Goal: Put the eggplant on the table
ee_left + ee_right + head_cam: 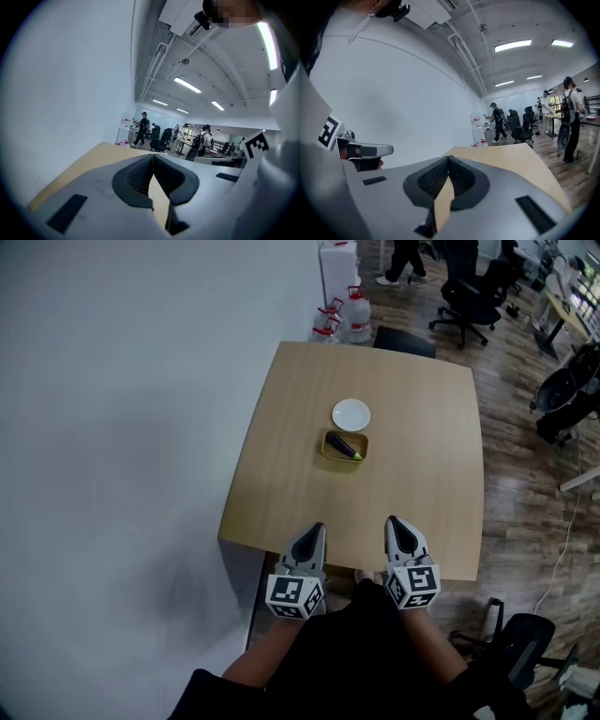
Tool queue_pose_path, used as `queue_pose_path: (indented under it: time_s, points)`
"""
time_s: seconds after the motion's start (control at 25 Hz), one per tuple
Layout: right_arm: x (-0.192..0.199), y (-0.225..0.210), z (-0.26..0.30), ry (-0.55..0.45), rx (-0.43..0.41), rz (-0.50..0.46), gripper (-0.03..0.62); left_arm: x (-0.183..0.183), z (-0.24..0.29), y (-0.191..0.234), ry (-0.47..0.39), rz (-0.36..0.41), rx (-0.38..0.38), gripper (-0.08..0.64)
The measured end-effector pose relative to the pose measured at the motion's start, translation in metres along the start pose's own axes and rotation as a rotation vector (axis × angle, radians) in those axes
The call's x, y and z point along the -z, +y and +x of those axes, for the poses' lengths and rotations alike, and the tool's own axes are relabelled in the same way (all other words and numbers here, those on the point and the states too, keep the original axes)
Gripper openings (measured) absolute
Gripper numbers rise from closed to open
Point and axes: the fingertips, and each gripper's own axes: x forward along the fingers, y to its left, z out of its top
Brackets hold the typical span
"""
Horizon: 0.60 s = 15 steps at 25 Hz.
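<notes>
A dark purple eggplant with a green stem lies in a small yellow bowl near the middle of the wooden table. My left gripper and right gripper hover side by side over the table's near edge, well short of the bowl. Both are shut with nothing between the jaws. In the left gripper view the left gripper has its tips touching; the right gripper in the right gripper view looks the same. The bowl and eggplant are hidden in both gripper views.
A white plate sits just beyond the bowl. A white wall runs along the table's left side. Water bottles stand past the far edge, with a dark chair back there. Office chairs and people are farther off on the wooden floor.
</notes>
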Motion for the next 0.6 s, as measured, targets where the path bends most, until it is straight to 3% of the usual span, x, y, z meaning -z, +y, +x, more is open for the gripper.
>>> queue_pose_path:
  time_s: [0.24, 0.6]
  points:
    - [0.008, 0.017, -0.038, -0.019, 0.152, -0.023, 0.060, 0.005, -0.030, 0.017, 0.038, 0.010, 0.073, 0.015]
    - [0.020, 0.050, -0.073, -0.034, 0.259, -0.075, 0.060, 0.002, -0.054, 0.040, -0.003, 0.007, 0.131, 0.015]
